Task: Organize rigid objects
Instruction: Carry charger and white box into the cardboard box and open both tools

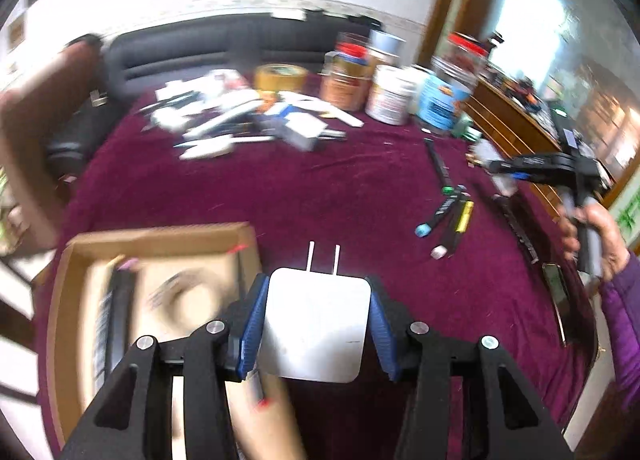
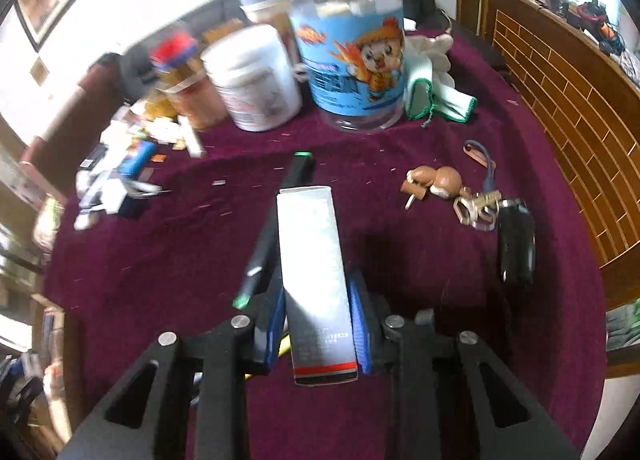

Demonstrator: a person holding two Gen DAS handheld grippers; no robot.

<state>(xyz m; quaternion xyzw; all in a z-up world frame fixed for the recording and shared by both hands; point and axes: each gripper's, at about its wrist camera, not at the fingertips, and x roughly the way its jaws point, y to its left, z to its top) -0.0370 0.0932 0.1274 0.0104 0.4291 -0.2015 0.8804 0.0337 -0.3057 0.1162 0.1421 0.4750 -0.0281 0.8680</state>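
Observation:
My left gripper (image 1: 316, 300) is shut on a white plug adapter (image 1: 316, 324) with two prongs pointing forward, held above the maroon cloth beside an open cardboard box (image 1: 160, 240). The box holds a dark remote-like item (image 1: 116, 308) and a coiled cable. My right gripper (image 2: 316, 300) is shut on a long silver carton (image 2: 314, 276) with a red stripe near its base, held above the cloth. The right gripper also shows in the left wrist view (image 1: 492, 168), at the table's right side.
A pile of white and blue small items (image 1: 240, 120) lies mid-table. Jars and tubs (image 2: 348, 40) stand at the back. Markers (image 1: 452, 216) lie on the right. A dark pen (image 2: 280, 216), a keyring with figurine (image 2: 440, 184) and a black cylinder (image 2: 516, 244) lie near the right gripper.

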